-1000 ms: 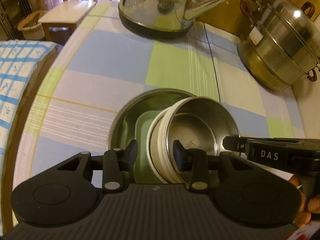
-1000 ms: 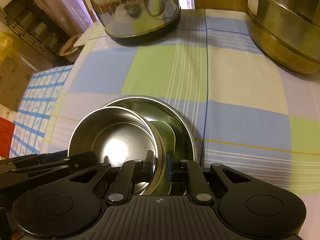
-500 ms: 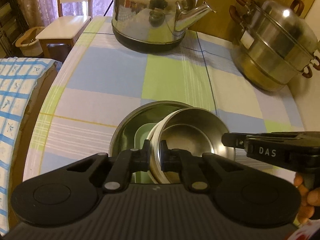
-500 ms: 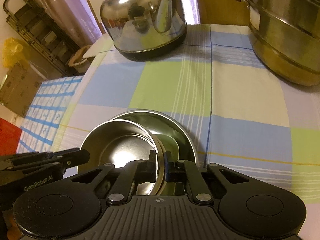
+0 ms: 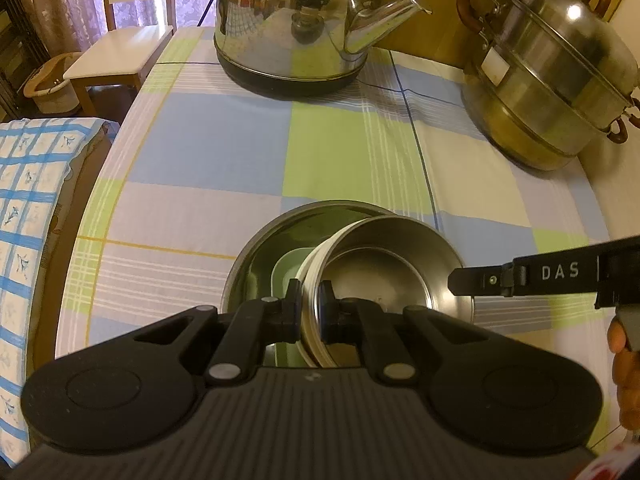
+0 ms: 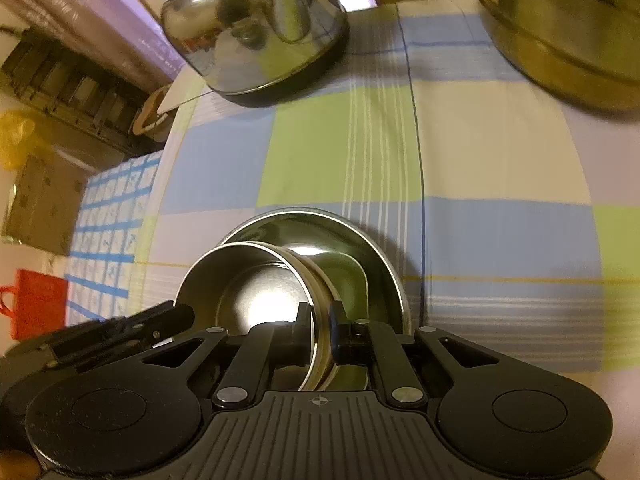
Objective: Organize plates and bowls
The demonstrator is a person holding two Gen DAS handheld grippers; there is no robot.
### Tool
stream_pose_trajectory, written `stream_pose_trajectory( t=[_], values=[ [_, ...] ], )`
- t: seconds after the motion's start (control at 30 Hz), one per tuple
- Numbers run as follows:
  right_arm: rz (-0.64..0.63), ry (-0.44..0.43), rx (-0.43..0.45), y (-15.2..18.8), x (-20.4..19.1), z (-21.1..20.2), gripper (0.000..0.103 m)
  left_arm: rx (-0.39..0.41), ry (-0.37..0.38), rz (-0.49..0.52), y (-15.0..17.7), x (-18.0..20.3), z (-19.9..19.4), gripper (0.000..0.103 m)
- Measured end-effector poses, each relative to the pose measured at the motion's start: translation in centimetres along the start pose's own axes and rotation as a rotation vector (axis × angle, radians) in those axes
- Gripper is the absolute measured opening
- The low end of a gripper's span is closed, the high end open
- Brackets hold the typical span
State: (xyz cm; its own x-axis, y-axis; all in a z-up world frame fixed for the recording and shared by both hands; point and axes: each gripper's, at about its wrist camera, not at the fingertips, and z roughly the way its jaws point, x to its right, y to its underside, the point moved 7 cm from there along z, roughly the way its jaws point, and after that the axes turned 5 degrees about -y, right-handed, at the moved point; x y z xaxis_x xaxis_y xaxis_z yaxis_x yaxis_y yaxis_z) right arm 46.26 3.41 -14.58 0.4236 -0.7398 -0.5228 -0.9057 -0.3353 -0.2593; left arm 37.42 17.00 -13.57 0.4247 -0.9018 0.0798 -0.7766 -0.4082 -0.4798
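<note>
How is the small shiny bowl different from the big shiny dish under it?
The small bowl is narrower than the big dish, which spreads wider around it. The small bowl has a pale band around its outside; the big dish shows none. The left gripper and right gripper both pinch the small bowl's rim, while the big dish lies on the tablecloth. Both are shiny metal.

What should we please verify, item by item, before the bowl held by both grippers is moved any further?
1. Left gripper shut on the steel bowl rim: ok.
2. Right gripper shut on the opposite rim: ok.
3. Bowl level: not ok, tilted.
4. Bowl fully clear of the larger steel dish under it: cannot tell.
5. Green plate lying inside the dish: ok.
6. Kettle and steamer pot stand apart from the bowl: ok.
</note>
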Motion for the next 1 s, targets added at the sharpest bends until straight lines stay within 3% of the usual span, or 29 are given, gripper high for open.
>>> stream_pose_trajectory(
  t=[0.33,0.43,0.5,0.57,0.63,0.7,0.9,1.0],
  values=[
    [-0.061,0.009,0.021,0.4,-0.5,-0.2,0.009,0.007,-0.016,-0.01,0.1,0.1,-0.1,0.009],
    [-0.094,0.009,0.039,0.6,-0.7,-0.4,0.01,0.027,-0.035,-0.005,0.2,0.2,-0.5,0.022],
    [-0.116,0.005,0.057,0.7,-0.9,-0.9,0.011,0.046,-0.044,-0.009,0.3,0.1,-1.1,0.026],
    [-0.134,-0.006,0.077,0.9,-1.0,-1.6,0.019,0.064,-0.042,-0.022,0.5,0.1,-2.0,0.028],
    [-0.155,-0.028,0.116,1.4,-1.0,-2.7,0.047,0.087,-0.035,-0.036,0.9,0.1,-3.2,0.037],
    [-0.195,-0.051,0.159,2.4,-1.2,-4.1,0.059,0.113,-0.041,-0.041,1.4,0.2,-4.6,0.04],
    [-0.278,-0.055,0.248,6.2,-0.8,-7.7,0.067,0.186,-0.095,-0.061,4.7,0.8,-9.0,0.063],
    [-0.306,-0.031,0.279,8.6,-0.3,-9.2,0.07,0.204,-0.109,-0.057,6.5,1.4,-10.7,0.064]
  ],
)
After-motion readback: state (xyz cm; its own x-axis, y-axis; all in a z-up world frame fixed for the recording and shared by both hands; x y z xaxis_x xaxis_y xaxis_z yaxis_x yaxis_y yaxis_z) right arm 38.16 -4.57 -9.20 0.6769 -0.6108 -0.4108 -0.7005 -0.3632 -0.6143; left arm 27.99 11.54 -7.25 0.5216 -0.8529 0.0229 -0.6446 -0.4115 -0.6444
